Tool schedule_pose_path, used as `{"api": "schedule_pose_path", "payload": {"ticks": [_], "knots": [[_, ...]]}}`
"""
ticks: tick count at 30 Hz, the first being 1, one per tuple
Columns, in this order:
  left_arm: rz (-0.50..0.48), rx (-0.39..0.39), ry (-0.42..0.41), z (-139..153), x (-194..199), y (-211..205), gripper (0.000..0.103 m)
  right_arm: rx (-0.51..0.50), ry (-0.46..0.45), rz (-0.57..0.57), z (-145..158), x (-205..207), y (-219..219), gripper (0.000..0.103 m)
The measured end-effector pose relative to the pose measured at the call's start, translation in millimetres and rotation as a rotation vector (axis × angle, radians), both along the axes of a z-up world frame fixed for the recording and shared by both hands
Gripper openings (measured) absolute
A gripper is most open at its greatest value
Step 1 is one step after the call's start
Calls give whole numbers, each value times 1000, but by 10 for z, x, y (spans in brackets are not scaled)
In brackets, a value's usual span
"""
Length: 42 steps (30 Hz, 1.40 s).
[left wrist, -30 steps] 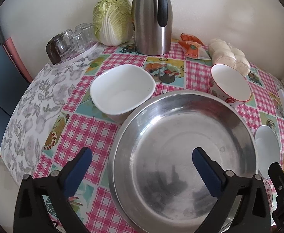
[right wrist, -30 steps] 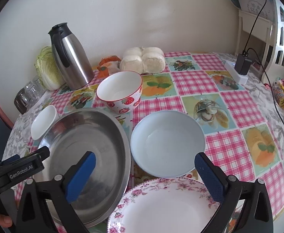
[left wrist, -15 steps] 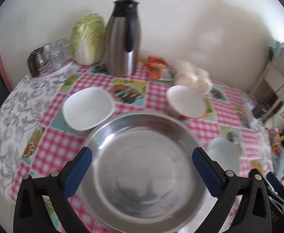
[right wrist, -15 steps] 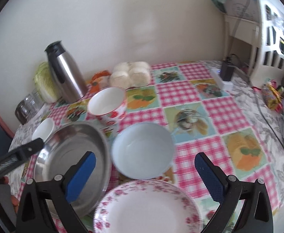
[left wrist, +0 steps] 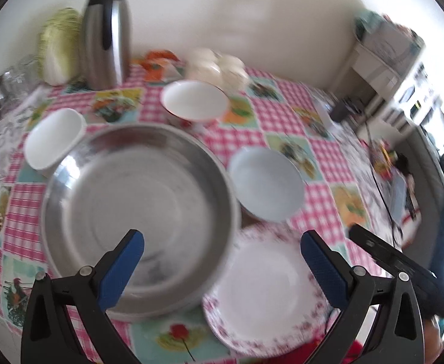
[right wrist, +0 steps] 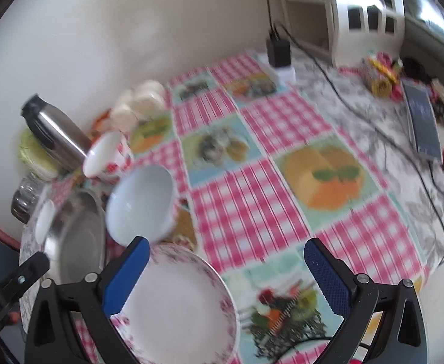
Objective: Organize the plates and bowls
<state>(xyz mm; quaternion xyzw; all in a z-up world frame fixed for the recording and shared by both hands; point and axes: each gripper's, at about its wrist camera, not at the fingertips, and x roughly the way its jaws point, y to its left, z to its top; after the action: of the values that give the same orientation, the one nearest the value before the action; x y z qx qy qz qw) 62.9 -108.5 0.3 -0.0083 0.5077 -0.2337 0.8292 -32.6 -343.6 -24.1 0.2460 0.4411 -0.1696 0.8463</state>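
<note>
Both hand-held grippers are up above the surface (right wrist: 252,212) and hold nothing. The left hand-held gripper (left wrist: 222,261) has its blue fingers spread wide, and so does the right hand-held gripper (right wrist: 226,268).

The dishes all sit apart, so no stacking has begun. The big metal bowl (left wrist: 140,212) is in the middle. The small white dish (left wrist: 52,141) touches its far left rim. The strawberry bowl (left wrist: 194,100) is farther back. The pale blue bowl (left wrist: 265,183) is just right of the metal bowl. The flowered plate (left wrist: 267,297) is nearest, and the metal bowl's rim seems to sit over its edge.

The pictures are blurry, which hints at fast moving. A fast reach could bump the blue bowl or the strawberry bowl, and these look like they could crack.

The plate is thin and flat, so fingers may slip off its rim. Pulling the plate out could tip the metal bowl.

The tall metal jug (left wrist: 106,30) at the far left could topple if something knocks it. A black cord (right wrist: 373,121) crosses the right side and could catch a gripper.
</note>
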Motion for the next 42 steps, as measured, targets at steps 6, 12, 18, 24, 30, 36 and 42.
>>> {"api": "schedule_pose_path", "payload": {"ticks": [6,12,18,24,30,36,42], "knots": [[-79,4,67,-109,-143,-150,103,113,113,10,-368,19,-119,103],[-78,-12,102,-158,-149,-198,103,175,191,47,-612,70,-84,65],[-71,-25,127,-186,-129,-178,103,226,212,110,-740,179,-1,27],[-85,-37,142,-198,-137,-214,103,162,194,68,-673,179,-42,18],[-145,-89,204,-249,-185,-377,91,222,155,7,-680,54,-246,18],[-188,-24,243,-411,-217,-606,77,236,131,-18,-671,-5,-357,18],[-182,29,268,-551,-223,-674,73,246,116,-37,-673,-51,-446,18]]}}
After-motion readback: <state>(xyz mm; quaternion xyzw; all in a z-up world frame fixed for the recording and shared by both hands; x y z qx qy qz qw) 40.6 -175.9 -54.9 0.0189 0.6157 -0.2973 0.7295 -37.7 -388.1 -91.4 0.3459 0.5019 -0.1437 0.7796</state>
